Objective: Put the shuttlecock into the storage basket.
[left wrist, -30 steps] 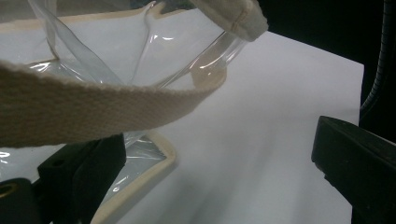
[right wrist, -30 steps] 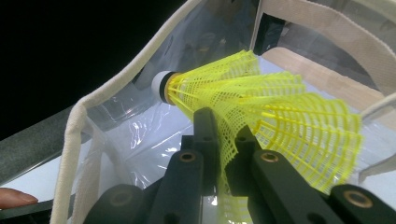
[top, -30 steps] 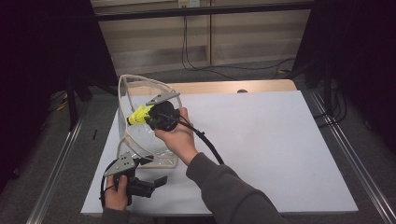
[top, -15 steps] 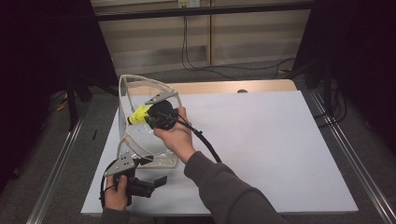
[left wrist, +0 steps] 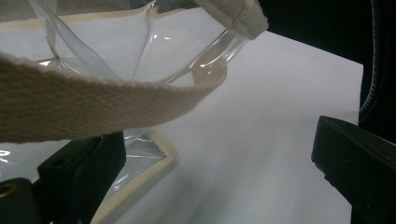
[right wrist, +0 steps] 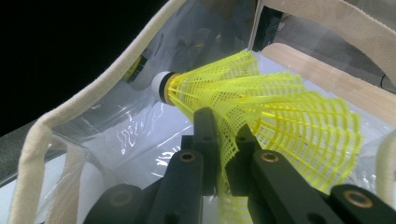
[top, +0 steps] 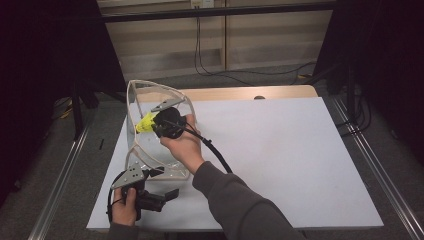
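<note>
Yellow shuttlecock poised at the mouth of a clear bag.

At the lower left of the high view, the left claw (top: 170, 192) rests low on the white tabletop (top: 280, 150) beside the clear bag (top: 150, 145); its jaws stand apart, one against the bag's cream-trimmed base, gripping nothing. Just right and higher, in the left-centre of the frame, the right claw (top: 152, 123) is clamped on the skirt of the yellow shuttlecock (top: 145, 124), cork pointing into the bag's opening. Judging by this, the pick-up is done; lowering the shuttlecock inside and letting go remain.
</note>
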Tool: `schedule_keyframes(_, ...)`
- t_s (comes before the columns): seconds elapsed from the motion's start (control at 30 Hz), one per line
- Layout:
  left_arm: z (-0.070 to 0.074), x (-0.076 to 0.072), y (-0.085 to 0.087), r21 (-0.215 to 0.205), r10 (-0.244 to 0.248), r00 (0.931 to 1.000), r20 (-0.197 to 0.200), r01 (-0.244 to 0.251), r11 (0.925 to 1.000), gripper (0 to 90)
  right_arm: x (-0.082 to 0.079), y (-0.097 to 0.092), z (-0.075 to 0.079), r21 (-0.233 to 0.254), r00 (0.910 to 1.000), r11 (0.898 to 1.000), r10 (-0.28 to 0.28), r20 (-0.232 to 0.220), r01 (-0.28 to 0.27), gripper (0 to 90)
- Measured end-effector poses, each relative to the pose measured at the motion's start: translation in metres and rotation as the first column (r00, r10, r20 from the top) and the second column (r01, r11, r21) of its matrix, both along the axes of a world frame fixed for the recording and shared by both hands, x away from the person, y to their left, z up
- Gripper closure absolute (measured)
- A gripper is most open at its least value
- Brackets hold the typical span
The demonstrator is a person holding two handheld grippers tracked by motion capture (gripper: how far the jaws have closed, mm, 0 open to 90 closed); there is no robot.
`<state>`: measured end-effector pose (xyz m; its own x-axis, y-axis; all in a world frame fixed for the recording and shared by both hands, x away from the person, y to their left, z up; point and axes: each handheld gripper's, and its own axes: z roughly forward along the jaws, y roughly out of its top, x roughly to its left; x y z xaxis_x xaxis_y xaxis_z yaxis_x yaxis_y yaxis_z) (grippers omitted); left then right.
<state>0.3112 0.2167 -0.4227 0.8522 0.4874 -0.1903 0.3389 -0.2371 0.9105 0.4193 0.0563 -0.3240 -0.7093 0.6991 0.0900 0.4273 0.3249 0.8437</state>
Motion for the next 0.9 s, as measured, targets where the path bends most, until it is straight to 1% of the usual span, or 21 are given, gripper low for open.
schedule_keyframes(0.03, 0.0001, -0.0004, -0.0001, 0.004, 0.010, 0.9999, 0.002, -0.010, 0.9999, 3.1, 0.0004, 0.0003, -0.0005, -0.003, 1.0000, 1.000, 0.001, 0.001, -0.001, 85.9)
schedule_keyframes(0.07, 0.0000, -0.0004, 0.0001, 0.002, 0.010, 0.9999, 0.001, -0.010, 0.9999, 3.1, 0.0007, 0.0009, -0.0011, -0.001, 1.0000, 1.000, -0.001, -0.001, 0.001, 85.9)
schedule_keyframes(0.1, -0.0001, 0.0001, 0.0007, 0.001, 0.000, 1.0000, 0.000, 0.000, 1.0000, 3.1, 0.0011, 0.0014, -0.0018, 0.001, 1.0000, 1.000, 0.001, 0.000, -0.001, 85.9)
schedule_keyframes(0.33, -0.0005, 0.0003, 0.0013, -0.006, 0.001, 1.0000, -0.003, -0.001, 1.0000, 3.1, 0.0024, 0.0037, -0.0053, 0.001, 1.0000, 1.000, 0.004, 0.002, -0.004, 85.9)
schedule_keyframes(0.6, -0.0004, 0.0002, 0.0011, 0.003, 0.009, 1.0000, -0.001, -0.009, 1.0000, 3.1, 0.0039, 0.0045, -0.0072, -0.001, 1.0000, 1.000, 0.002, 0.003, -0.002, 85.9)
schedule_keyframes(0.67, -0.0005, 0.0003, 0.0011, 0.003, 0.008, 1.0000, 0.000, -0.008, 1.0000, 3.1, 0.0043, 0.0046, -0.0075, 0.005, 1.0000, 1.000, 0.004, 0.000, -0.004, 85.9)
schedule_keyframes(0.8, -0.0005, 0.0002, 0.0011, -0.001, 0.009, 1.0000, -0.001, -0.009, 1.0000, 3.1, 0.0049, 0.0054, -0.0091, -0.005, 1.0000, 1.000, 0.006, -0.001, -0.006, 85.8)
schedule_keyframes(0.9, -0.0005, 0.0002, 0.0012, -0.001, 0.009, 1.0000, -0.001, -0.009, 1.0000, 3.1, 0.0057, 0.0060, -0.0102, -0.001, 1.0000, 1.000, 0.008, 0.000, -0.008, 85.8)
